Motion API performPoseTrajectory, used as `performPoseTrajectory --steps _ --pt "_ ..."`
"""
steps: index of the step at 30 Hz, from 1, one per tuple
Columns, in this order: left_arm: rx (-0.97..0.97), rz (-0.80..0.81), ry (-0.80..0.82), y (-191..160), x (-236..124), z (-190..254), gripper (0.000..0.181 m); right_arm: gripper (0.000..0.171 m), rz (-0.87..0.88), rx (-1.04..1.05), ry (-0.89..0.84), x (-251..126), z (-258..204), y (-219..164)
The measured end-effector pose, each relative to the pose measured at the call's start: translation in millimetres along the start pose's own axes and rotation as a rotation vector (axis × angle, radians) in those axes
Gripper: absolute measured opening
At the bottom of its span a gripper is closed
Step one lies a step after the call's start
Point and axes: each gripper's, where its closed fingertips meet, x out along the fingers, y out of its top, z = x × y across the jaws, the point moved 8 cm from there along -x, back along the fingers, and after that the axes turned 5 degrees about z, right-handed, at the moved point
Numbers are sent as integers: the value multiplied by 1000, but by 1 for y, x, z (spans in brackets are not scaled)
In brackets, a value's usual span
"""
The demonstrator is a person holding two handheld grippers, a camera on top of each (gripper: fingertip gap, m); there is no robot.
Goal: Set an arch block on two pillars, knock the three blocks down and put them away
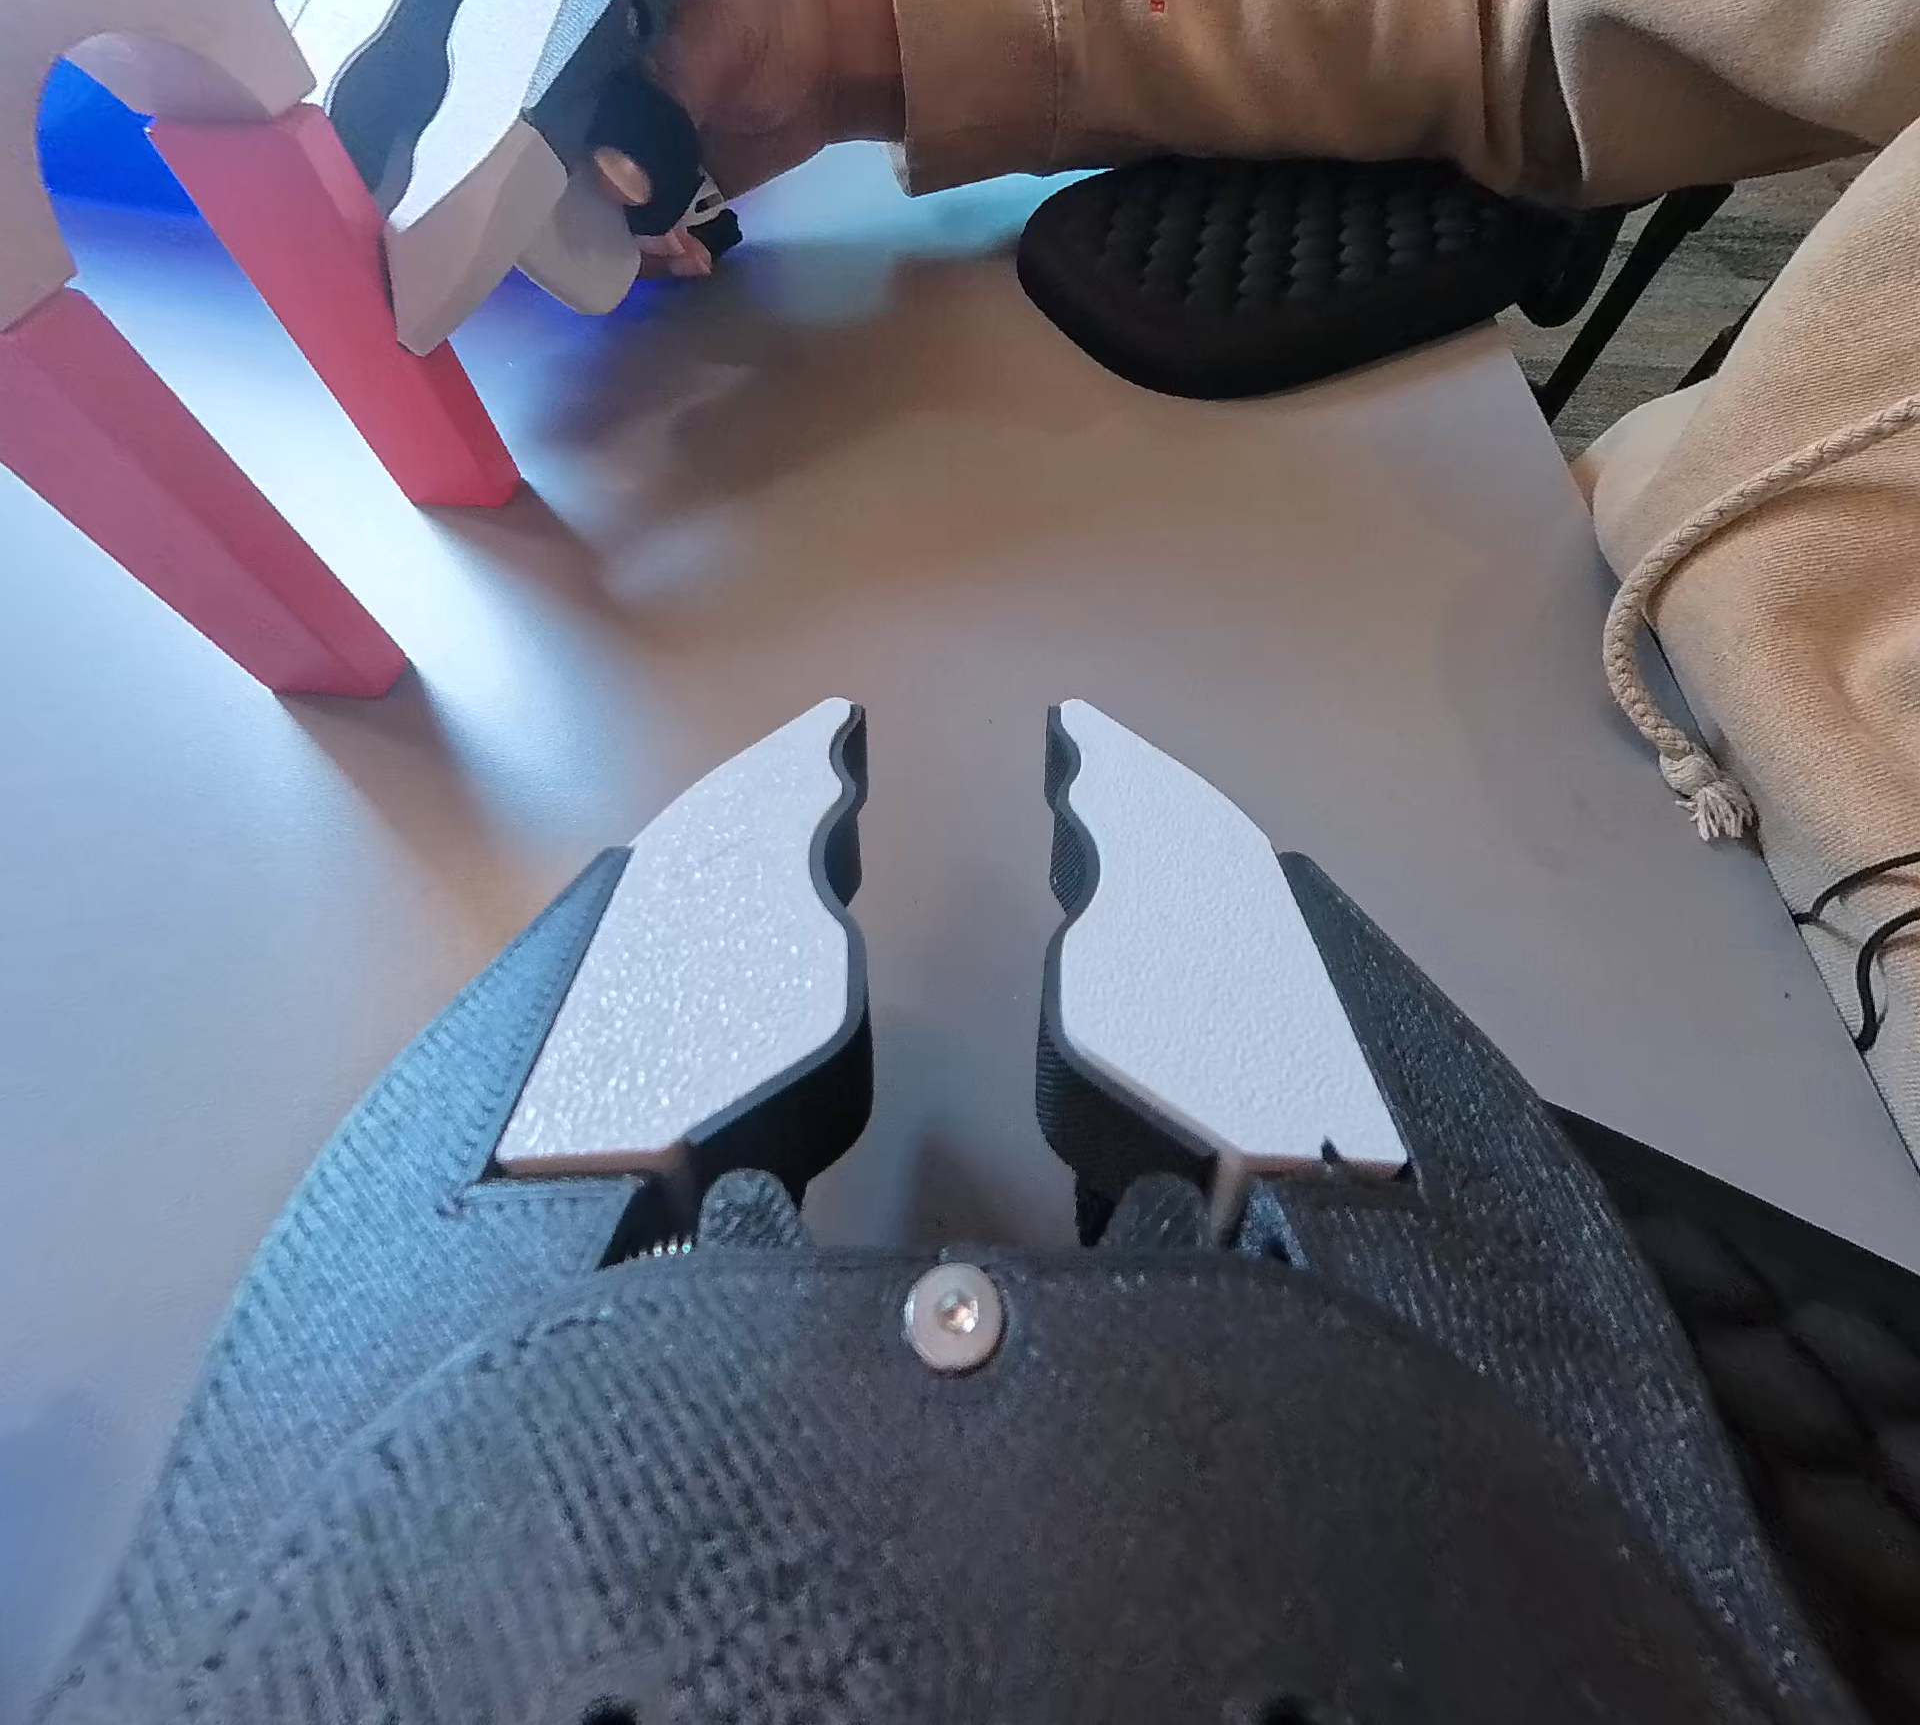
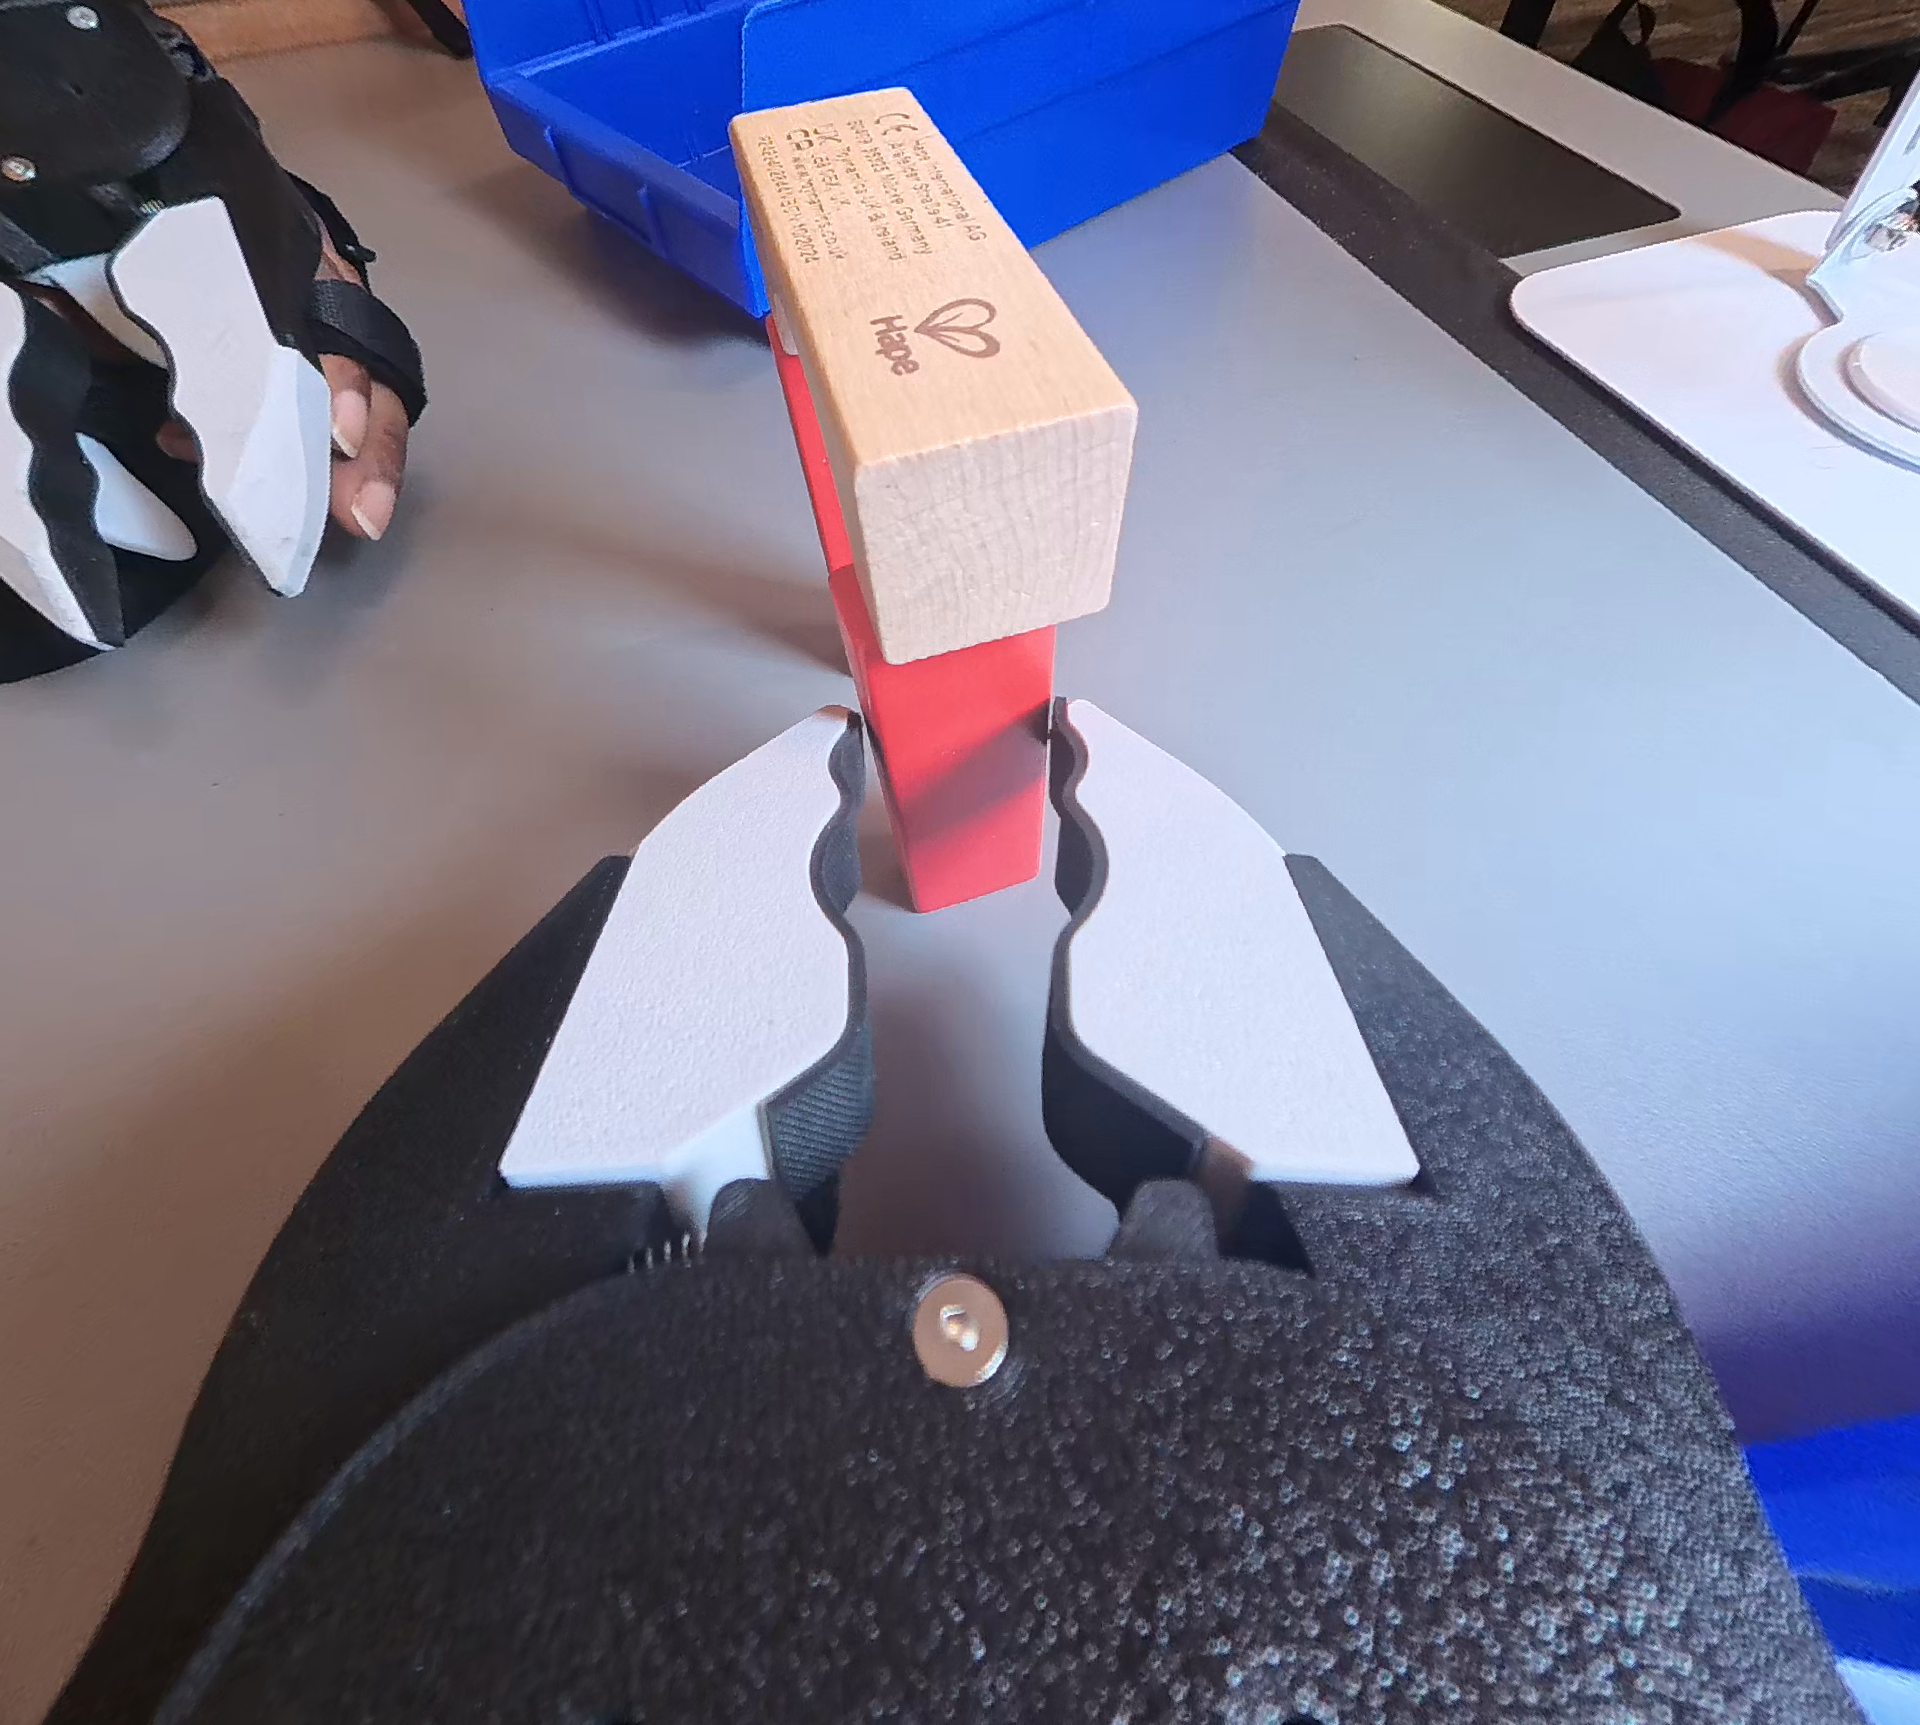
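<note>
A wooden arch block (image 1: 135, 13) rests across two upright red pillars, one near (image 1: 177, 512) and one far (image 1: 332, 304), on the grey table (image 1: 1039, 584). In the right wrist view I look along the arch (image 2: 935, 345) end on. My right gripper (image 2: 956, 714) is open, and its fingertips closely flank the red pillar in front of it (image 2: 966, 792), low down. The second pillar (image 2: 800, 408) shows as a red sliver behind. The right gripper also shows in the left wrist view (image 1: 499, 252). My left gripper (image 1: 956, 719) is open and empty above bare table; it also shows in the right wrist view (image 2: 187, 532).
A blue bin (image 2: 935, 13) stands just behind the blocks. A black wrist pad (image 1: 1299, 273) lies at the table's edge under a person's sleeve. A white base (image 2: 1714, 345) and a black inset strip (image 2: 1455, 137) lie to the right. The arch (image 2: 935, 345) is closer to my right gripper, around 7 cm from its tips; the left tips are 20 cm off.
</note>
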Motion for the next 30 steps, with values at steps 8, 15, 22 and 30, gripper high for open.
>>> performPoseTrajectory --steps 8,15,22,30 --pt "-18 4 22 0 0 -2 34 37 2 3 -1 -1 -1 1" --pt "-53 89 149 8 4 -28 39 43 -9 2 1 -2 -4 -1" --pt "-153 173 339 18 18 -76 59 51 -29 8 5 -8 -11 -6" --pt "-149 170 374 25 37 -118 71 54 -57 1 21 -30 -21 -7"
